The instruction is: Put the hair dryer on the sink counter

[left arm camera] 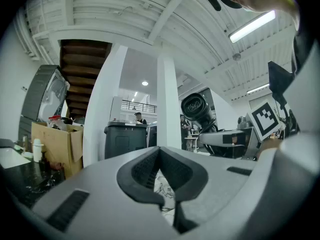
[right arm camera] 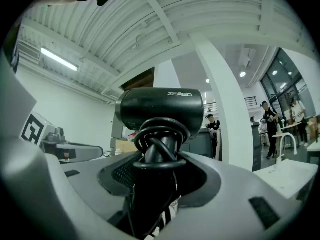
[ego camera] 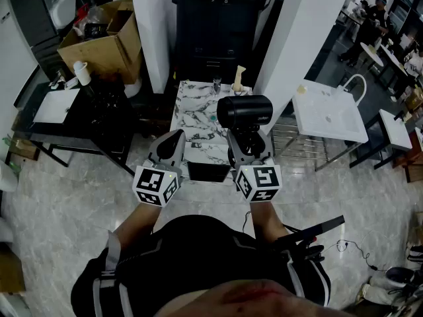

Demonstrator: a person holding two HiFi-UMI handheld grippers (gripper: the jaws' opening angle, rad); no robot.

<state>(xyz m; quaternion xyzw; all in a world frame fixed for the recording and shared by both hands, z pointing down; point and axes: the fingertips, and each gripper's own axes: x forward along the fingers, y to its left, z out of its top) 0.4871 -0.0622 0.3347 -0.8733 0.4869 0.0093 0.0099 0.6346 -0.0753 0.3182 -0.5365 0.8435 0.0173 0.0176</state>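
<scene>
The right tool (right arm camera: 160,176) clamps the hair dryer (right arm camera: 161,109) by its cord-wrapped handle, probably to keep the cord bundled. The dryer is in mid-air, well apart from the sink bench (ego camera: 328,114). The left tool (left arm camera: 161,176) is empty, jaws together.

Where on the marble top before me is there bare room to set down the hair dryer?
The near-left part of the marble top, between the left claw and the small teal item, is bare. The far edge is crowded by a glass and a beige object. The hair dryer in the right claw hides the right side.
</scene>
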